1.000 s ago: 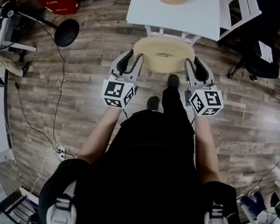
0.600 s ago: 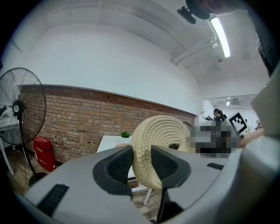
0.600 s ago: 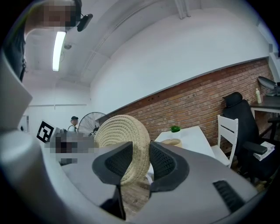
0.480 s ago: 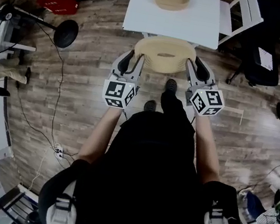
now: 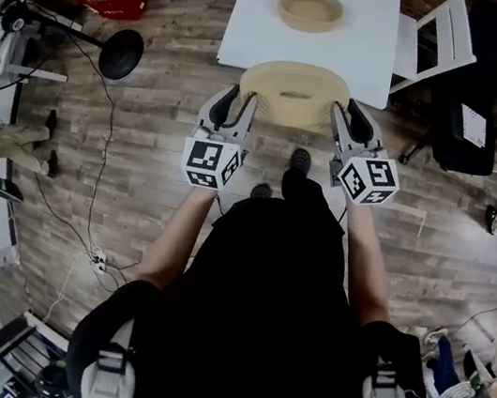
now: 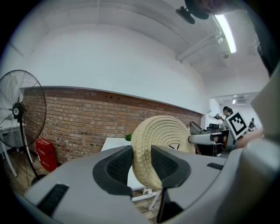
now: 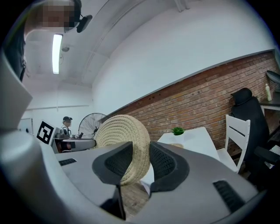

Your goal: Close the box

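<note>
Woven, straw-coloured round lid [image 5: 294, 92] sits between my two tools in the head view. The left gripper [image 5: 244, 99] has its rim on one side and the right gripper [image 5: 342, 115] has it on the opposite side. From up here the lid overlaps the near edge of the white rectangular desk [image 5: 259, 28]. Beyond the jaws, further along that desk, sits the open round woven box [image 5: 310, 10], well apart from the lid.

Left gripper view: the dark jaws are clenched on the lid's thick coiled rim, one pad on each face. The rest of the disc reaches out past the tips toward the other tool.

Right gripper view: the jaws are likewise grasping the rim. The desk lies ahead of the tips and to their right, with a small green plant [image 7: 177, 130] at its far end.
</note>
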A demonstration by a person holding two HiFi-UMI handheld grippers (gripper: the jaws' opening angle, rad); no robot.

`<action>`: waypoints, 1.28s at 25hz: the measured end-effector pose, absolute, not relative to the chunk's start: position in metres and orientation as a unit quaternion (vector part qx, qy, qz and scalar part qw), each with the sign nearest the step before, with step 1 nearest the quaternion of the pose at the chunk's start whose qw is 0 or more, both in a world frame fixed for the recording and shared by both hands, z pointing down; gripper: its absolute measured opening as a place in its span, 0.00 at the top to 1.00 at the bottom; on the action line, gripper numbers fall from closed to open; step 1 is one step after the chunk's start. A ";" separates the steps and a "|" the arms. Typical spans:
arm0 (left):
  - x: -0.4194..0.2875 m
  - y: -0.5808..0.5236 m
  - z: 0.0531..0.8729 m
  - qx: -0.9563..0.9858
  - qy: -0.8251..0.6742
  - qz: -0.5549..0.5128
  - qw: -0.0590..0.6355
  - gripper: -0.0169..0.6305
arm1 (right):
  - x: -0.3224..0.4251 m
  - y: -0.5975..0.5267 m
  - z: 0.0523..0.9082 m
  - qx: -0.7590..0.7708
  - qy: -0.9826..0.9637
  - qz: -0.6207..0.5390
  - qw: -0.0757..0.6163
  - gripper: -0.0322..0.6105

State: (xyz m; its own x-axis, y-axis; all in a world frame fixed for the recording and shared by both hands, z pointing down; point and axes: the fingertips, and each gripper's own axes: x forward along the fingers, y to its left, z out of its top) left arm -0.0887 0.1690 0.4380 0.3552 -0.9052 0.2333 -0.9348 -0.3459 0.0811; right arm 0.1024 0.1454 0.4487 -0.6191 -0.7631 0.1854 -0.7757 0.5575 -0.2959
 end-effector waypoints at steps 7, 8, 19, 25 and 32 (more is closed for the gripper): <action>-0.085 0.133 0.439 0.799 -0.586 0.080 0.104 0.75 | 0.105 0.101 0.453 0.412 -0.892 0.187 0.019 0.77; -0.084 0.128 0.439 0.797 -0.590 0.080 0.104 0.75 | 0.105 0.094 0.454 0.408 -0.893 0.189 0.019 0.77; -0.068 0.085 0.443 0.766 -0.628 0.079 0.112 0.75 | 0.118 0.035 0.461 0.368 -0.908 0.199 0.025 0.77; -0.058 0.067 0.446 0.759 -0.637 0.077 0.115 0.75 | 0.127 0.012 0.464 0.359 -0.912 0.198 0.029 0.77; -0.048 0.053 0.447 0.761 -0.634 0.078 0.116 0.75 | 0.136 -0.001 0.466 0.362 -0.910 0.202 0.026 0.77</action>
State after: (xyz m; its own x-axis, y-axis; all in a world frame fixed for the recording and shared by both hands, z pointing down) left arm -0.0480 0.0530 0.4466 0.1843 -0.9462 0.2660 -0.9825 -0.1694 0.0781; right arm 0.1363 -0.0008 0.4658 -0.7366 -0.6481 0.1936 -0.6690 0.6560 -0.3494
